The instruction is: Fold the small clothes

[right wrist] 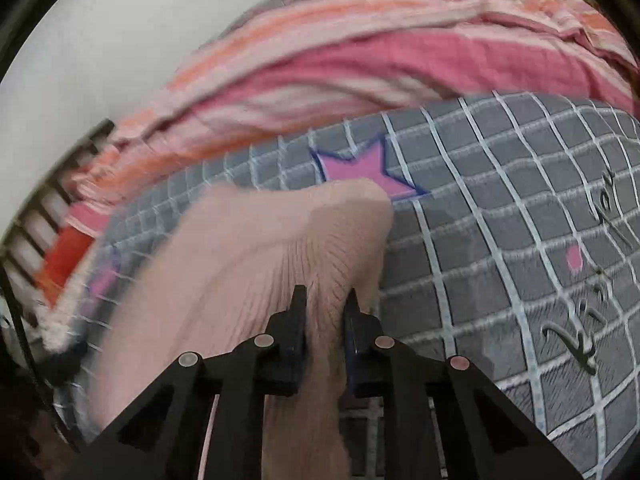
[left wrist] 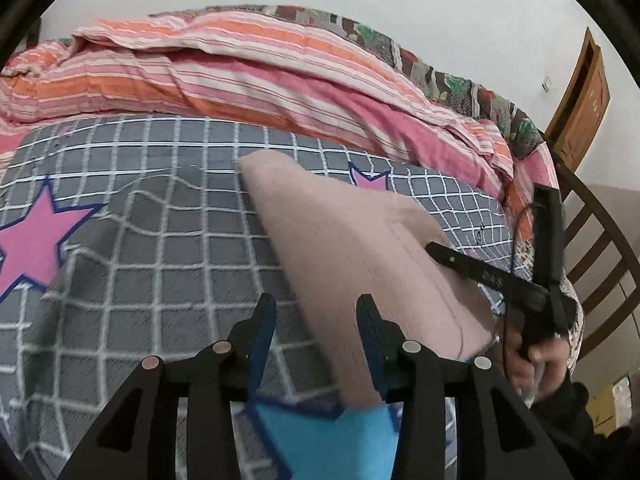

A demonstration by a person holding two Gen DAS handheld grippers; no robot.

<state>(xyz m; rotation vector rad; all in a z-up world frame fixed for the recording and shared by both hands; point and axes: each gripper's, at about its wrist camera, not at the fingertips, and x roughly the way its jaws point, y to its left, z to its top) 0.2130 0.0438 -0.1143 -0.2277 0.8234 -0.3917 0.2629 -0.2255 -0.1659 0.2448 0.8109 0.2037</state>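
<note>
A small beige-pink ribbed garment (left wrist: pixel 344 248) lies partly lifted on the grey checked bedsheet (left wrist: pixel 152 240). My left gripper (left wrist: pixel 316 308) is open, its fingers apart over the sheet and the garment's near edge. In the left wrist view my right gripper (left wrist: pixel 436 250) reaches in from the right and pinches the garment's right edge. In the right wrist view my right gripper (right wrist: pixel 324 300) is shut on the garment (right wrist: pixel 248 264), whose cloth bunches between the fingers and drapes away to the left.
A pink and orange striped quilt (left wrist: pixel 240 64) is heaped along the far side of the bed, with a patterned blanket (left wrist: pixel 440 68) behind it. A wooden chair (left wrist: pixel 600 248) stands at the right. The sheet has pink stars (right wrist: pixel 360 168).
</note>
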